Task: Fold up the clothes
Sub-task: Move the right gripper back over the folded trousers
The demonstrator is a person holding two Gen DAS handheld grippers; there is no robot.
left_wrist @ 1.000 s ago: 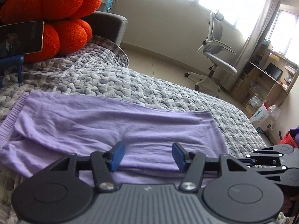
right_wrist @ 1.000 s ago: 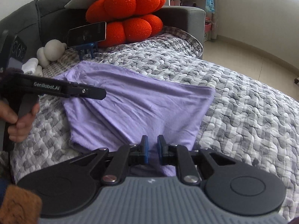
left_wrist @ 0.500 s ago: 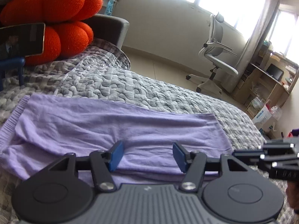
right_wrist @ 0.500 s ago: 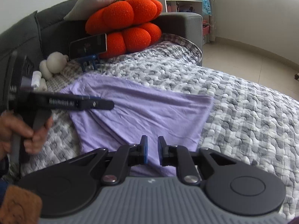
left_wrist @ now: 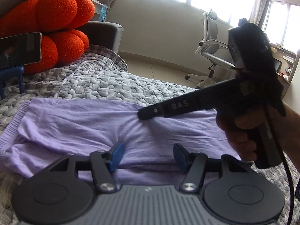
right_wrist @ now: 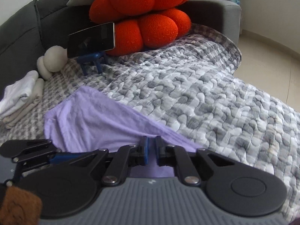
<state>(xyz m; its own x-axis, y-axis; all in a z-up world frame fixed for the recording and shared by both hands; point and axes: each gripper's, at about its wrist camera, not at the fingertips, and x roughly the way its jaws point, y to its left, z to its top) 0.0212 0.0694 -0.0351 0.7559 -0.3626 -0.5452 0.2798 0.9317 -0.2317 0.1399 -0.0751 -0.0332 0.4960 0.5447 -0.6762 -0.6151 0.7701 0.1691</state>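
A lilac knit garment [left_wrist: 78, 125] lies flat on the grey-and-white quilted bedspread [right_wrist: 196, 86], its long axis running left to right in the left wrist view, ribbed hem at the left end. Beyond it stand an orange knitted knot cushion [right_wrist: 150, 13], a dark phone [right_wrist: 91, 39] propped on a blue stand, a stack of folded pale cloths [right_wrist: 20, 97] and, far right, a white office chair [left_wrist: 211, 56]. The right gripper [right_wrist: 151, 150], jaws closed, pinches a raised fold of the garment's far edge. The left gripper [left_wrist: 148, 155] hovers at the near edge, jaws about half open, grasping nothing; cloth lies beneath them.
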